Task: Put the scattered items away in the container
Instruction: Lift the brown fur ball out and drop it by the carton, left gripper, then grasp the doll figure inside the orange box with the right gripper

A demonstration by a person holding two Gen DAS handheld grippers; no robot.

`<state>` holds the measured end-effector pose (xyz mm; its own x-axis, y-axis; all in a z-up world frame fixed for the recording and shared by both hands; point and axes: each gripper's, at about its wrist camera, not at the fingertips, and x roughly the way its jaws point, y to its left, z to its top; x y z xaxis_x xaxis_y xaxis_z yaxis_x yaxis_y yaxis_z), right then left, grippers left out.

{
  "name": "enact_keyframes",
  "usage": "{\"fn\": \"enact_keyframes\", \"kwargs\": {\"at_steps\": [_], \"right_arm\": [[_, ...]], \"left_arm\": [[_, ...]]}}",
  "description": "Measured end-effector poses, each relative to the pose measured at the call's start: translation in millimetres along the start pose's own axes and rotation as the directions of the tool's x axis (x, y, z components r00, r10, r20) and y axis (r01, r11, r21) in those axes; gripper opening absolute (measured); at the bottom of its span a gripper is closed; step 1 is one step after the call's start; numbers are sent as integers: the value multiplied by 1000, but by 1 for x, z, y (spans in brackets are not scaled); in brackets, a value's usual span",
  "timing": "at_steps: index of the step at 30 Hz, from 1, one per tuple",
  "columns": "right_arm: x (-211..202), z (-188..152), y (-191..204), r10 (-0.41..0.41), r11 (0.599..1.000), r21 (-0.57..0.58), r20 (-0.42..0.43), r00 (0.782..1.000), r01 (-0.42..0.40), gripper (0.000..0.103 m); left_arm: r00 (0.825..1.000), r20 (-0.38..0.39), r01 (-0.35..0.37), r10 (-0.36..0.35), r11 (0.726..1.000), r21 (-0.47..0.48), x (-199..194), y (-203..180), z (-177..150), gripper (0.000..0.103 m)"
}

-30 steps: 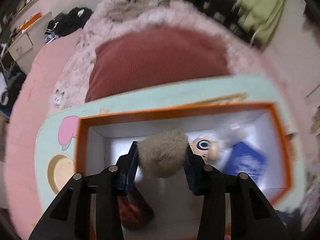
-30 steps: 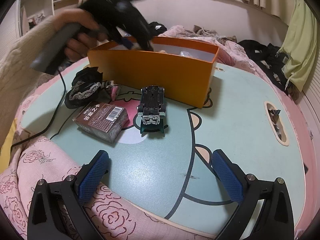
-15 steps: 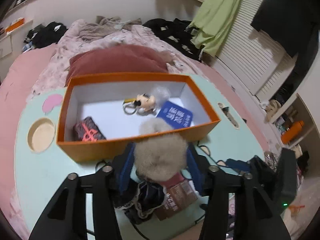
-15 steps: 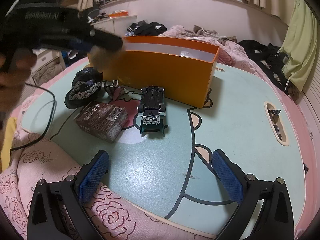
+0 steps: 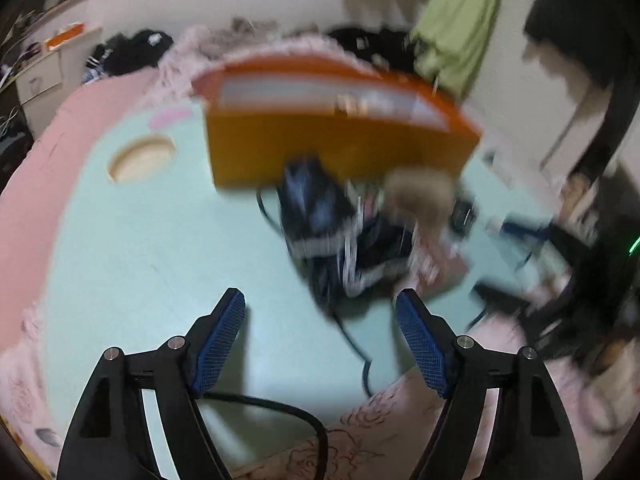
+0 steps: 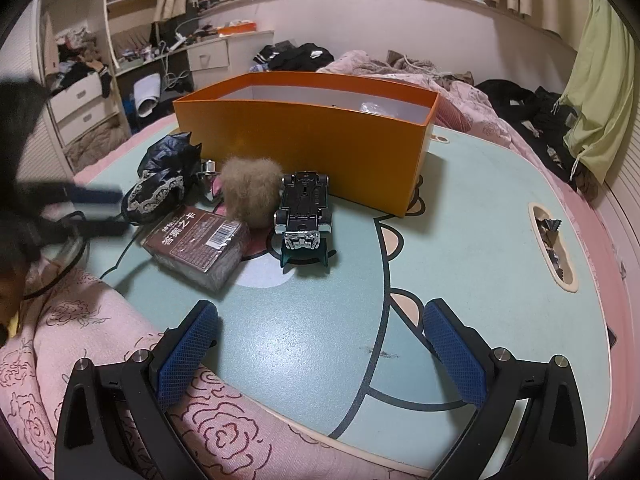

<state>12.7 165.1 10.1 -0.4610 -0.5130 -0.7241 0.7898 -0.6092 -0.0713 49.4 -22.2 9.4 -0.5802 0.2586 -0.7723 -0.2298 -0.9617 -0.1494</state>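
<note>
Left gripper: fingers opening, nothing between them. The fur ball is seen on the desk, beyond the fingertips, between a brown packet and an overturned toy car (outside the orange box). Right gripper: fingers wide, empty.

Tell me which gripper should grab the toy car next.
Right. The right gripper is open and empty, and the upturned toy car lies almost straight ahead of it. The left gripper, jaws opening and empty, faces the black pouch instead, and its view is blurred.
</note>
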Motion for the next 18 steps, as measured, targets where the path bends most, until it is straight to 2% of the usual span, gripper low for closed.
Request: {"fn": "enact_keyframes", "kwargs": {"at_steps": [1, 2, 3, 10, 12, 14, 15, 16, 18], "right_arm": [[1, 0, 1, 1, 1000, 1, -1, 1000, -1, 103], [0, 0, 1, -1, 1000, 0, 0, 1000, 1, 103], [0, 0, 2, -1, 1000, 0, -1, 1000, 1, 103], [-1, -1, 6, -3, 1000, -4, 2, 1000, 3, 103], [-1, 2, 6, 18, 1000, -3, -1, 1000, -18, 102], [-9, 9, 8, 61, 998, -10, 29, 998, -61, 88], [-18, 22, 9, 102, 995, -15, 67, 993, -101, 72], [-28, 36, 11, 128, 992, -23, 96, 987, -127, 66], [-46, 69, 18, 135, 990, -51, 153, 979, -129, 65]], "left_arm": [[997, 44, -73, 71, 996, 53, 3, -10, -5, 86], [994, 48, -106, 102, 991, 78, 8, -17, -7, 97], [993, 52, -110, 105, 990, 86, 11, -22, -7, 103], [992, 50, -114, 112, 993, 38, 12, -15, -5, 103], [992, 52, -114, 112, 993, 38, 13, -16, -7, 103], [992, 54, -113, 111, 993, 37, 14, -16, -9, 103], [992, 57, -113, 111, 993, 35, 14, -14, -12, 103], [992, 59, -114, 112, 993, 35, 13, -14, -13, 103], [992, 62, -114, 111, 993, 34, 13, -14, -13, 103]]}}
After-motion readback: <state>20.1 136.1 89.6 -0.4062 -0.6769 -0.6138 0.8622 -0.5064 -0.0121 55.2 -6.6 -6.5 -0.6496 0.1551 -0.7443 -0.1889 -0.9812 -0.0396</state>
